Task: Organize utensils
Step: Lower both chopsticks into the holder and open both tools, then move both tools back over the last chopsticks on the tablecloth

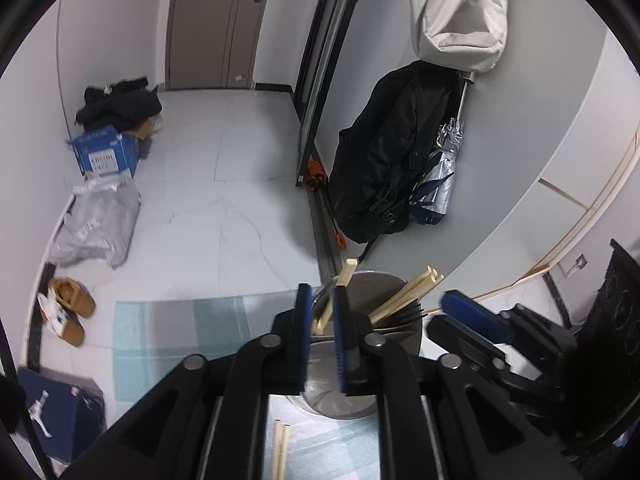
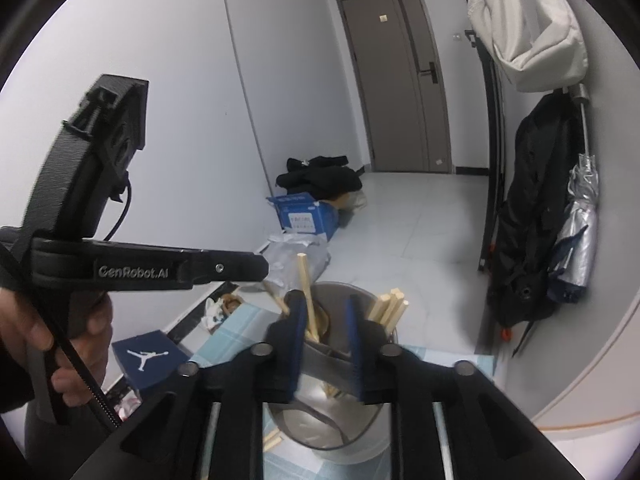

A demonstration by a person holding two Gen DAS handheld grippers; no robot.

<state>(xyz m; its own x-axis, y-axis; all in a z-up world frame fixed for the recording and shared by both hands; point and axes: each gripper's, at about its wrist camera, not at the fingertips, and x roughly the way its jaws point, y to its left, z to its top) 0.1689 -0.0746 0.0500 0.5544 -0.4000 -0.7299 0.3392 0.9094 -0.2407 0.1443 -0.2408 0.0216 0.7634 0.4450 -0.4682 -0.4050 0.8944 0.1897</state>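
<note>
The left gripper has its blue pads a little apart. A chopstick stands in the gap between them, and the pads do not seem to press on it. Its low end sits inside the metal holder just past the jaws. Below the jaws, two more chopsticks lie on the blue mat. To the right of the jaws, a bunch of chopsticks leans in the holder, with dark forks under it.

The right gripper is open too, wider, with its pads apart over the holder. One chopstick stands just beside its left pad. I cannot tell if it touches.

Further off to the left are brown shoes and a blue box. To the right hangs a black coat.
</note>
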